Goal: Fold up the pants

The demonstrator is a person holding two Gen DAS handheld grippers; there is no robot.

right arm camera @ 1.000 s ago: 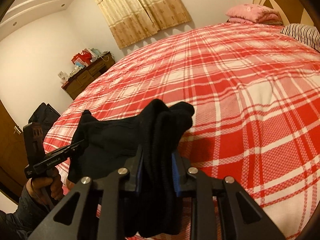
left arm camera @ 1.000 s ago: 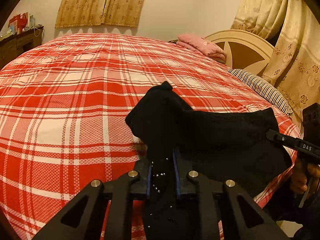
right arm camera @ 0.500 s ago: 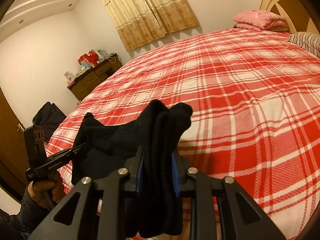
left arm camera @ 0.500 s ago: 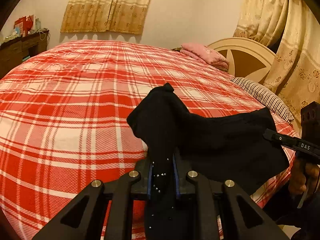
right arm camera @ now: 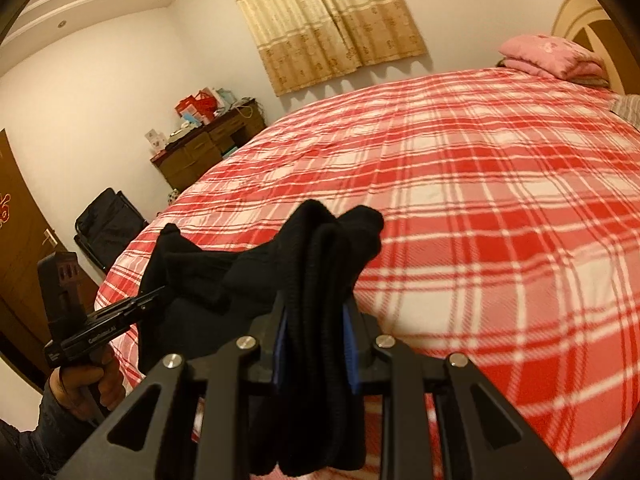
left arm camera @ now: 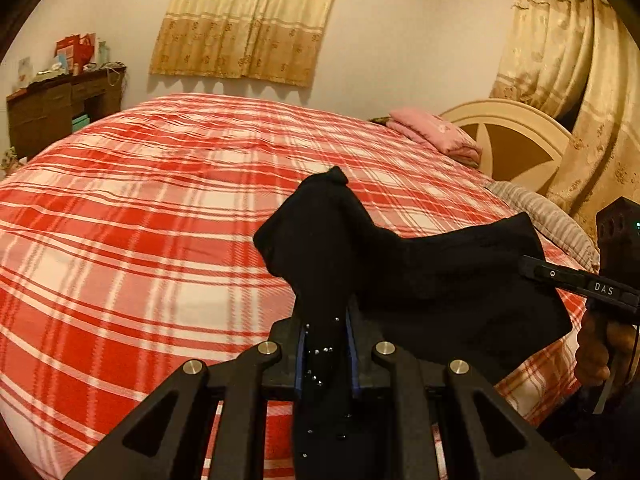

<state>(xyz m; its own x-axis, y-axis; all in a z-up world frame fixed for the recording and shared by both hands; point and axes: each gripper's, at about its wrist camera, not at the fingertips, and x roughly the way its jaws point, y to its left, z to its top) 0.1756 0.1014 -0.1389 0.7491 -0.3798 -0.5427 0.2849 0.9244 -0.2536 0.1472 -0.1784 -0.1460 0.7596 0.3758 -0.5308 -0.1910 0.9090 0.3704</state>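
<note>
Black pants held above plaid bed, left gripper and right gripper each clamping bunched corner. Fabric looks soft, light, droopy; edges best hold.

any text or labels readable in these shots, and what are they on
"DAS" – white letters on the side bar of the right gripper, seen from the left wrist view.
White lettering on the side bar of the left gripper, in the right wrist view – too blurred to read.
Red sign on the brown door – mostly cut off, unreadable.
Boxes on the dresser – too small to read.
</note>
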